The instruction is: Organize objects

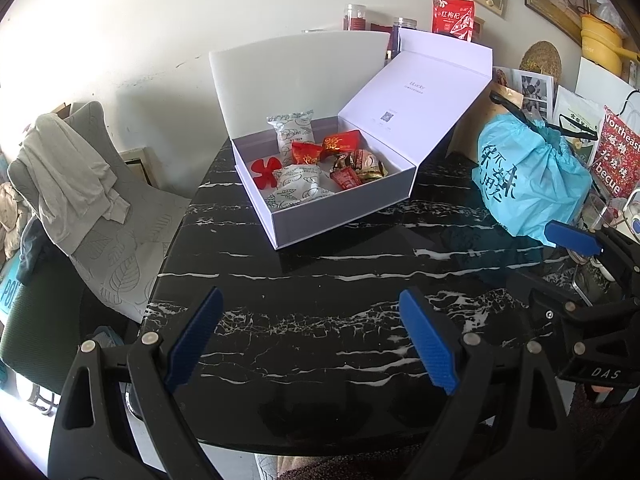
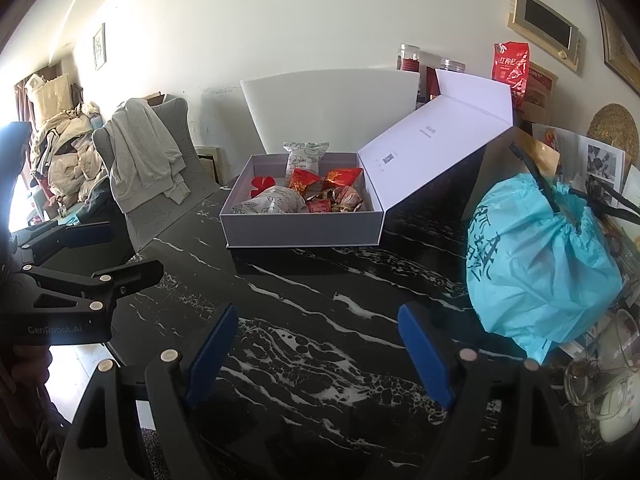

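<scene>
An open white gift box (image 1: 344, 216) (image 2: 304, 232) sits on the black marble table (image 1: 320, 280) (image 2: 320, 292), its lid (image 1: 420, 92) (image 2: 436, 148) tipped back to the right. Inside lie white patterned packets (image 1: 294, 132) (image 2: 276, 202), red wrapped snacks (image 1: 340, 142) (image 2: 340, 178) and a red flower-shaped piece (image 1: 265, 170) (image 2: 262, 183). My left gripper (image 1: 312, 336) is open and empty above the near table edge. My right gripper (image 2: 316, 356) is open and empty, nearer the table's right side. Each shows in the other's view, the right one (image 1: 576, 240) and the left one (image 2: 88, 252).
A tied blue plastic bag (image 1: 528, 184) (image 2: 536, 264) stands right of the box, with papers and packets behind it. Jars and a red pouch (image 1: 454, 16) (image 2: 510, 66) line the wall. A grey chair with a draped cloth (image 1: 72, 184) (image 2: 148, 164) stands left of the table.
</scene>
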### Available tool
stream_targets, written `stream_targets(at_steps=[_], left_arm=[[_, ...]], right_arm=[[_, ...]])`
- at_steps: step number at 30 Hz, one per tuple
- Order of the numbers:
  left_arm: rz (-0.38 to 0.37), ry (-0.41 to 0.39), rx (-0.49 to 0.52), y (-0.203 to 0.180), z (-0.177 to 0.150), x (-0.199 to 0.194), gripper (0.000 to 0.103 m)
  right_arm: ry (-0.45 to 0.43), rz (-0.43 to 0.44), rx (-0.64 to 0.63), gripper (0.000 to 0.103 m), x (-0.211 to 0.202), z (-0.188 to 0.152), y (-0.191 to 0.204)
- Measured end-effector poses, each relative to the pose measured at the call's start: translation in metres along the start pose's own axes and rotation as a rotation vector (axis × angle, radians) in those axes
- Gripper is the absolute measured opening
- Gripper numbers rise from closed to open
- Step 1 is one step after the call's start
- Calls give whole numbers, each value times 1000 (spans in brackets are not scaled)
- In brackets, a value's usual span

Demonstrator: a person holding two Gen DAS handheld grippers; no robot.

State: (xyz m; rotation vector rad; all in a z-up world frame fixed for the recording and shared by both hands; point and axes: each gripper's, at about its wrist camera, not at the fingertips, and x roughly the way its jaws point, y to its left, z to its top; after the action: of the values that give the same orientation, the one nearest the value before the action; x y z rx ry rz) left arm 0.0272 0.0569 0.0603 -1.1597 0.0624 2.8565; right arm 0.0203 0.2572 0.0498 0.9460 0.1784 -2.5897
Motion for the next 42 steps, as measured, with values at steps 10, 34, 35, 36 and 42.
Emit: stream_targets(at_steps=[10, 34, 35, 36, 42], left_arm=[[-4, 2, 6, -2, -1, 1, 90], [5, 20, 15, -6, -6, 11, 90], [6, 19, 17, -7, -7, 12, 90], [4, 21, 18, -7, -7, 12, 90], [2, 34, 19, -7, -9, 18, 90]], right_arm=[[9, 0, 6, 83, 2, -3, -1], [39, -4, 10, 83, 13, -9, -2], [41, -4, 9, 83, 14, -9, -2], [43, -5, 8, 83, 14, -9, -2], [53, -6, 13, 83, 19, -11, -2]])
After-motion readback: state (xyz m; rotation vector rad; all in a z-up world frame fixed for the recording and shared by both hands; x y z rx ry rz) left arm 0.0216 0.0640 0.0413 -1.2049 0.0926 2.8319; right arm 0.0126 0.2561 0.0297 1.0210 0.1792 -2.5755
